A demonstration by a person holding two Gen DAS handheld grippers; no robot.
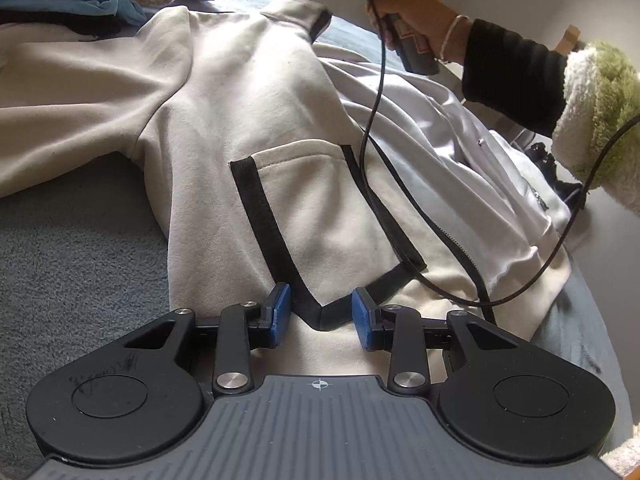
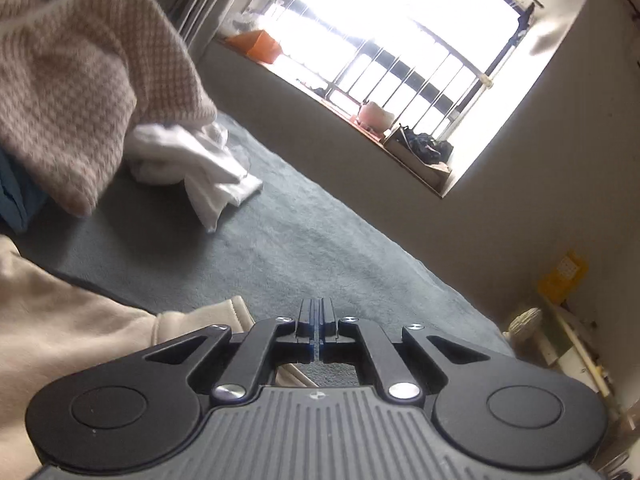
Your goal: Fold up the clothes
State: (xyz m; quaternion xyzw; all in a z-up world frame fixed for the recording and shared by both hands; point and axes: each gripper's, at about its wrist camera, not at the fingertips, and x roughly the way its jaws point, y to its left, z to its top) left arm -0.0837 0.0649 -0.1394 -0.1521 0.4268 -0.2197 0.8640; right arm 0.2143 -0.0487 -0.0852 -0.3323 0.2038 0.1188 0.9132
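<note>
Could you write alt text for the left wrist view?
A cream hooded sweatshirt with a black-trimmed front pocket lies on a grey-blue fleece blanket. The left gripper hovers at its hem, jaws open.

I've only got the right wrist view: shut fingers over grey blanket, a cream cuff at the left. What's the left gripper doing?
Observer: The left gripper is low at the cream hoodie's hem, fingers apart, with a corner of the pocket's black trim between them, not pinched.
Operator: Anything trailing from my side?
Observer: Yes. The black cable from the right gripper drapes across the hoodie's pocket.
Operator: What lies beside the hoodie?
Observer: A white zip jacket, along its right side in the left wrist view.
</note>
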